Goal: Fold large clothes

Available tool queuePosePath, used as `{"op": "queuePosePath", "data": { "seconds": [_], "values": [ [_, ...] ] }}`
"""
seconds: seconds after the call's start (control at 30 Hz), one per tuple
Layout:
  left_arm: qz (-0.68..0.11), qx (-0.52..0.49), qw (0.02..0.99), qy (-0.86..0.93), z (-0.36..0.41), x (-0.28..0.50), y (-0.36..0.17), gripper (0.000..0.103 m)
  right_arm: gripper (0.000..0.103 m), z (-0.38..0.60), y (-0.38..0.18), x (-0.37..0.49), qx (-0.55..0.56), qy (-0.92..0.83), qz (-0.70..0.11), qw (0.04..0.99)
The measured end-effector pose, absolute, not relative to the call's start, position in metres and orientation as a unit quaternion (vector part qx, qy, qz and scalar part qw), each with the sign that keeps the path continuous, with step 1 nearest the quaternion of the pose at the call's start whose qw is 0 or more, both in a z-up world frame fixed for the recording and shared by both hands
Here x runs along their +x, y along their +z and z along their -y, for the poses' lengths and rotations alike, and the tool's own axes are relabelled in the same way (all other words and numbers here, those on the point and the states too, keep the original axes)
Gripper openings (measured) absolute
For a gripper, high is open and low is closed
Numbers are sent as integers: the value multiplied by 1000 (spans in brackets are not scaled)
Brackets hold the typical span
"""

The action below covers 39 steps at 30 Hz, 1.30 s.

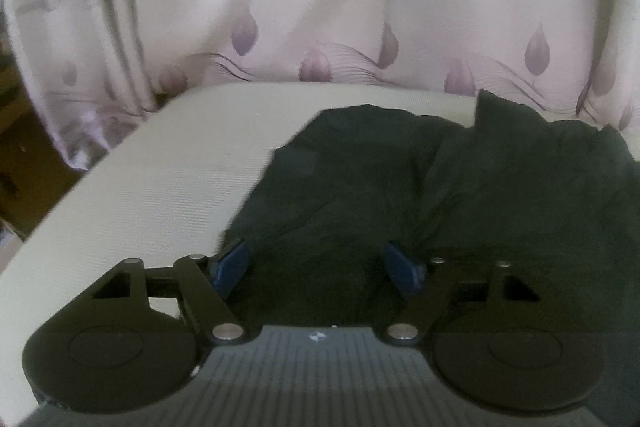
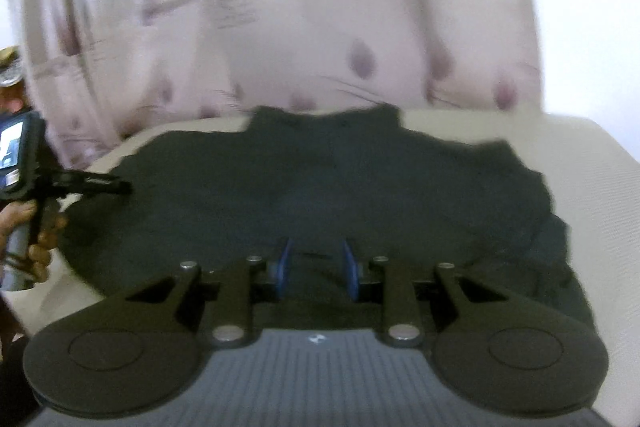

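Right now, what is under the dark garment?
The dark garment lies on a cream, ribbed surface that shows around its edges. Whatever is beneath its middle is covered.

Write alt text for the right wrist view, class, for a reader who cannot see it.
A dark garment lies rumpled on a cream surface, with the right hand-held gripper low over its near edge, its blue pads narrowly apart. At the left edge a hand holds the left hand-held gripper; a pale patterned curtain hangs behind.
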<state>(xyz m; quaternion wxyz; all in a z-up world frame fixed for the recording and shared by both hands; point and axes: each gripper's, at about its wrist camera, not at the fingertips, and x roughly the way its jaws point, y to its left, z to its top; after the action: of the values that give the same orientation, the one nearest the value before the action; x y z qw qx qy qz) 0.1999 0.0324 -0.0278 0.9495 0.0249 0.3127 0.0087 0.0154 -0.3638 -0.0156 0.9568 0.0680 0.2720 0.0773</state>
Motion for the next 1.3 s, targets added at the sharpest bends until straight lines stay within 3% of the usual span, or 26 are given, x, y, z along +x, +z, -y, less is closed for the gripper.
{"op": "queuePosePath", "data": {
  "seconds": [0.27, 0.4, 0.57, 0.6, 0.7, 0.8, 0.97, 1.0, 1.3],
  "values": [
    [-333, 4, 943, 5, -64, 182, -54, 76, 26, 330, -51, 28, 53, 98, -325, 939],
    [-357, -29, 934, -6, -74, 195, -68, 88, 26, 337, -70, 37, 82, 97, -351, 928],
    [-337, -23, 941, -35, -84, 186, -44, 72, 28, 340, -56, 32, 96, 109, -354, 924],
    [-324, -27, 945, -45, -89, 183, -35, 74, 28, 340, -50, 26, 93, 115, -337, 930],
    [-282, -28, 957, -52, -108, 185, -5, 92, 28, 343, -33, 9, 83, 119, -293, 945],
    [-279, -21, 956, -82, -120, 208, 7, 97, 29, 353, -20, 4, 95, 125, -273, 949],
    [-350, 18, 922, -164, -118, 269, -18, 90, 33, 361, -17, 10, 118, 117, -274, 947],
    [-368, 17, 913, -174, -119, 281, -26, 81, 34, 360, -18, 11, 120, 117, -276, 946],
    [-422, -67, 846, -320, -140, 334, -71, 75, 37, 351, -19, 19, 95, 113, -287, 947]
  ]
}}
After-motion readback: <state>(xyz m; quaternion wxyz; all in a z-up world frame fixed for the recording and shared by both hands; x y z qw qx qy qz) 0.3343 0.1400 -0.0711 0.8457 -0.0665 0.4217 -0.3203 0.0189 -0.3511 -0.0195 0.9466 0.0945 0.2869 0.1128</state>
